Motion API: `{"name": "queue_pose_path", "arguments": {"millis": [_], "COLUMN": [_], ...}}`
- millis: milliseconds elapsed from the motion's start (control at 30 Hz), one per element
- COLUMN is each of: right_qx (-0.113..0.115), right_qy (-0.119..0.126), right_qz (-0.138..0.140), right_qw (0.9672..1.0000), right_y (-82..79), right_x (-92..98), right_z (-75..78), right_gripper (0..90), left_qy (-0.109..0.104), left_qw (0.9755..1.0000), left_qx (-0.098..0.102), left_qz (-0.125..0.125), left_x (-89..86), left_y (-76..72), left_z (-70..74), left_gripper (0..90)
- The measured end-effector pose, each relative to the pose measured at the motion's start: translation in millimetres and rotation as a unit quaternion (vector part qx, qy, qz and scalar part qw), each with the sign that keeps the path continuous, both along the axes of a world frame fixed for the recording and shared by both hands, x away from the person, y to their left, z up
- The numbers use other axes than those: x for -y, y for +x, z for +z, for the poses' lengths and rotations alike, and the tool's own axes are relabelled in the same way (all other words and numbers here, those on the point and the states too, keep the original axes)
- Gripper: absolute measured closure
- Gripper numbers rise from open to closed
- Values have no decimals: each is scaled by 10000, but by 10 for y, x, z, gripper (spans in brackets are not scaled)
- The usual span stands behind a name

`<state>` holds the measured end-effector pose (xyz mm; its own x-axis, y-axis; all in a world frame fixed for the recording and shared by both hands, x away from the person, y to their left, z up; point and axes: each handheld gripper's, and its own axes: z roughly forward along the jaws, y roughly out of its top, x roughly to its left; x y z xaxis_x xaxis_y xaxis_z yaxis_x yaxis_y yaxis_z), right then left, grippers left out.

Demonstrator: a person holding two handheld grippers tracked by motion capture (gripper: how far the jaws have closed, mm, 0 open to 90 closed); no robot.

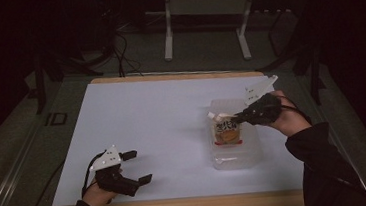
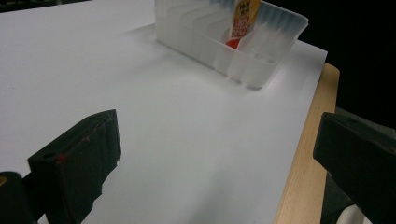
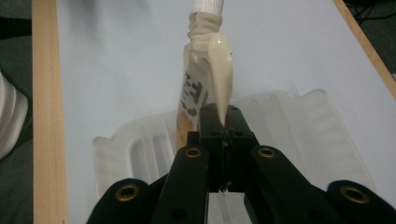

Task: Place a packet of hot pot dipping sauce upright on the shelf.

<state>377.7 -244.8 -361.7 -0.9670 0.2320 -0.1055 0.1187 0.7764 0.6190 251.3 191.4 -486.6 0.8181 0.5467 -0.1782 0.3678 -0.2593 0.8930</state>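
Here the right tool (image 3: 223,122) pinches a pouch (image 3: 205,70), its print seemingly half hidden.

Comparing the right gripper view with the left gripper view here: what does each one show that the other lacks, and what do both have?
Right gripper view: the right tool shut on the pouch by its edge, and the pouch's white cap. Left gripper view: the left tool with jaws wide apart and nothing between them, and a red patch low on the pouch. Both: the clear plastic tray, the pouch, the white sheet and the table's wooden edge.
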Motion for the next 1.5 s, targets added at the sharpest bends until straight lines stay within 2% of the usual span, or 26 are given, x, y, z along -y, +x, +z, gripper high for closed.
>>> {"name": "queue_pose_path", "arguments": {"millis": [300, 467, 567, 700, 800, 900, 967, 1133, 1233, 1500], "right_qx": [-180, -271, -274, -316, -268, -389, -380, -271, -210, 7], "right_qy": [485, 556, 647, 588, 542, 546, 584, 815, 912, 1298], "right_qz": [-85, -142, -215, -309, -401, -726, -815, -932, -994, -1076], "right_qw": [9986, 9980, 9973, 9973, 9974, 9951, 9942, 9919, 9906, 9857], "right_y": [-10, -8, -4, -3, -11, -24, -36, -104, -158, -358], "right_x": [163, 214, 263, 278, 275, 271, 276, 290, 279, 243], "right_z": [-232, -388, -421, -418, -377, -306, -257, -112, -54, 41], "right_gripper": [889, 887, 883, 859, 791, 701, 646, 553, 469, 160], "left_qy": [-60, -42, -43, -45, -46, -50, -40, -3, -5, -8], "left_qw": [10000, 10000, 10000, 10000, 10000, 10000, 10000, 10000, 10000, 10000], "left_qx": [18, 17, 10, -2, 10, 6, 14, 61, 72, 85], "left_qz": [28, 15, 14, 0, -8, -6, -2, -22, -30, -34], "left_x": [-6, -4, -2, 6, 8, 1, 0, 5, 9, -1], "left_y": [-2, 3, 6, 10, 7, 8, 8, -5, -9, -16], "left_z": [-6, -12, -15, -21, -17, -16, -17, -7, -2, -2], "left_gripper": [10, 9, 10, 9, 9, 9, 9, 10, 10, 10]}}
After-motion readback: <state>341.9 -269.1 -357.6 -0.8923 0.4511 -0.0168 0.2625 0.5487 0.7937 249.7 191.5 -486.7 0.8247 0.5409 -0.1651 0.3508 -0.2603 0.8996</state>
